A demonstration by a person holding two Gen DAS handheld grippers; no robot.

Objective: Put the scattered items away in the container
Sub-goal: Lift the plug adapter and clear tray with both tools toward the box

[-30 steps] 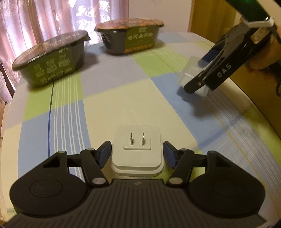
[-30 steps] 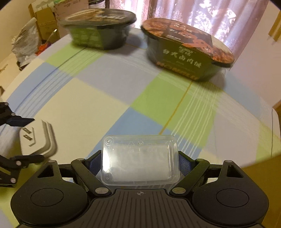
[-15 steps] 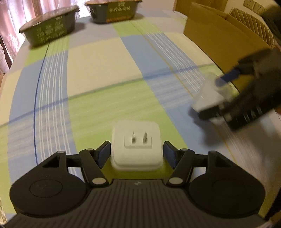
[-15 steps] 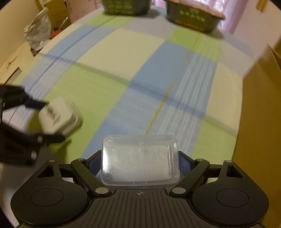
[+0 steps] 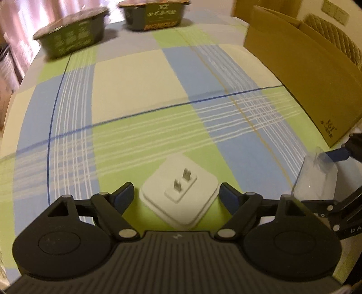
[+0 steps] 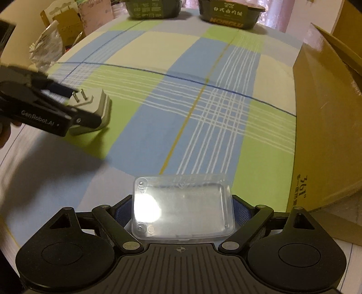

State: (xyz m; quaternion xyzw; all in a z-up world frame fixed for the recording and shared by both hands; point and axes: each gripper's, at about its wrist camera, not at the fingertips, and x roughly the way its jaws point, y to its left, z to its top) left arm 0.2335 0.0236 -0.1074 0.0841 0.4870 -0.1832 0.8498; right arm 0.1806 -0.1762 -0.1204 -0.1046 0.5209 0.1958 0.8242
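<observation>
A white plug adapter [image 5: 181, 199] with two metal prongs sits askew between the fingers of my left gripper [image 5: 176, 194]. The jaws stand wider than the adapter and do not clamp it. The right wrist view shows the same adapter [image 6: 95, 106] low over the checked cloth, inside the left gripper [image 6: 81, 104]. My right gripper [image 6: 183, 212] is shut on a clear plastic box [image 6: 183, 210]. That clear box [image 5: 314, 178] and the right gripper [image 5: 325, 181] show at the right edge of the left wrist view. The open cardboard box [image 6: 321, 126] stands to the right.
Two dark instant-noodle bowls [image 5: 72, 43] [image 5: 156, 13] stand at the far end of the checked tablecloth [image 5: 135, 79]. The cardboard box [image 5: 305, 74] lines the table's right side. Bags and cartons [image 6: 47, 43] sit beyond the left edge.
Both grippers pulled back toward the near end of the table. The left jaws spread and the adapter turned askew between them. The right gripper kept hold of the clear box.
</observation>
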